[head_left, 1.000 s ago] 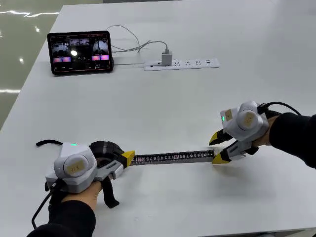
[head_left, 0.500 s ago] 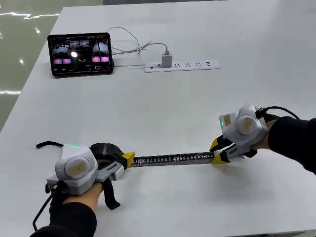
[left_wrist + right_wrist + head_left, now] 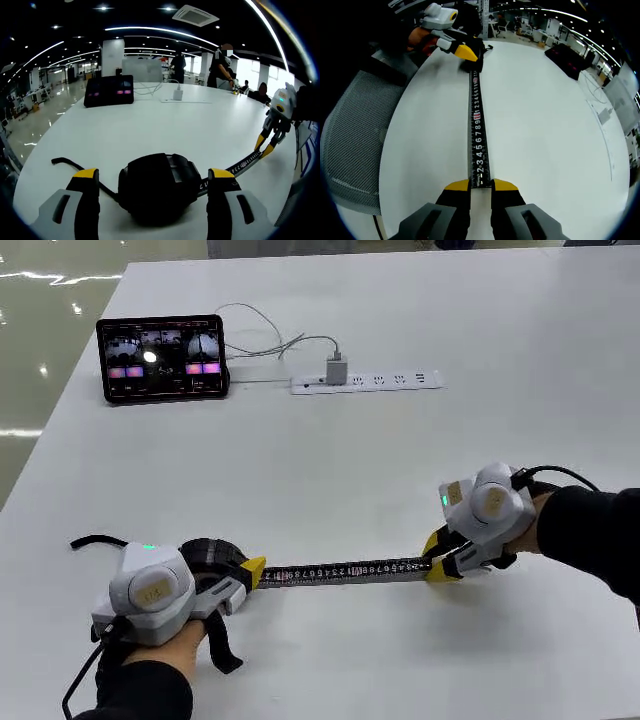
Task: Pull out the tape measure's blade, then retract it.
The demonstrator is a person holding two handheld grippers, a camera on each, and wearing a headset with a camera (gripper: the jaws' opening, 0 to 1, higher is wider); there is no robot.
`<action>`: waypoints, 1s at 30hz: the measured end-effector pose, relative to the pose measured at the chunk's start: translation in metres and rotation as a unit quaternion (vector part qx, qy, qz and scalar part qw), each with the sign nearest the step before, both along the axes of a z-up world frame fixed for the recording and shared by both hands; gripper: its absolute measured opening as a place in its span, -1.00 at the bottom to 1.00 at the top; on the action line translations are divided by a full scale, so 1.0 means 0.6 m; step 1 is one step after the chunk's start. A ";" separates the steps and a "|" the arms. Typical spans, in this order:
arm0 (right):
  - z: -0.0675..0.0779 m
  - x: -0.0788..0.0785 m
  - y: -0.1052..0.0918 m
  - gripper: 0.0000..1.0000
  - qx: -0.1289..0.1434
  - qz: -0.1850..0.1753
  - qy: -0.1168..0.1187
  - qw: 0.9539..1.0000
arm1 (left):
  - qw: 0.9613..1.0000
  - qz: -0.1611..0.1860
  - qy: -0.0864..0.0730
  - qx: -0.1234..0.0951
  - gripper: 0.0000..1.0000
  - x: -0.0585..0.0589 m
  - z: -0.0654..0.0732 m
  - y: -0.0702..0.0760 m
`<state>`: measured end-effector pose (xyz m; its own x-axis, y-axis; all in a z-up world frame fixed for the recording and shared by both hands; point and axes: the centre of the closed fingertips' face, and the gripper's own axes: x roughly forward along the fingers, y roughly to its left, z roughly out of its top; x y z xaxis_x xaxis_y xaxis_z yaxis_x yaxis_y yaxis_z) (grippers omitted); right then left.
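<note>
Now that your right tongs (image 3: 437,562) have closed on the blade (image 3: 340,570) tip, well apart from the tape measure case (image 3: 212,552), you can likely pull further. In the left gripper view, your left tongs (image 3: 154,175) flank the case; I cannot tell whether they grip it. In the right gripper view, the blade runs straight to the case.

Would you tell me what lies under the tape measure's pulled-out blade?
Bare white table, on which the blade seems to rest, running from the case held by the left gripper to the right gripper. That gripper's jaws cover the blade's tip, so its hook cannot be seen.
</note>
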<state>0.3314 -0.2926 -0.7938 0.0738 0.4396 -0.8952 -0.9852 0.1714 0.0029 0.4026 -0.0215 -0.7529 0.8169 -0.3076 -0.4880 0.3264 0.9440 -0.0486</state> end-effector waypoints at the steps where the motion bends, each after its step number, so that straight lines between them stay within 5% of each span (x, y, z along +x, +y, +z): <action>1: 0.000 0.000 0.000 -0.78 -0.004 -0.004 0.001 1.000 | 1.000 0.000 0.002 -0.001 0.68 0.000 -0.001 0.000; 11: -0.001 0.002 -0.001 -0.80 -0.014 -0.017 0.013 1.000 | 1.000 0.003 0.023 -0.013 0.29 -0.003 -0.009 -0.012; 30: -0.002 0.005 0.004 -0.83 -0.023 -0.033 0.021 0.999 | 0.999 -0.008 0.046 0.008 0.21 -0.007 -0.012 -0.010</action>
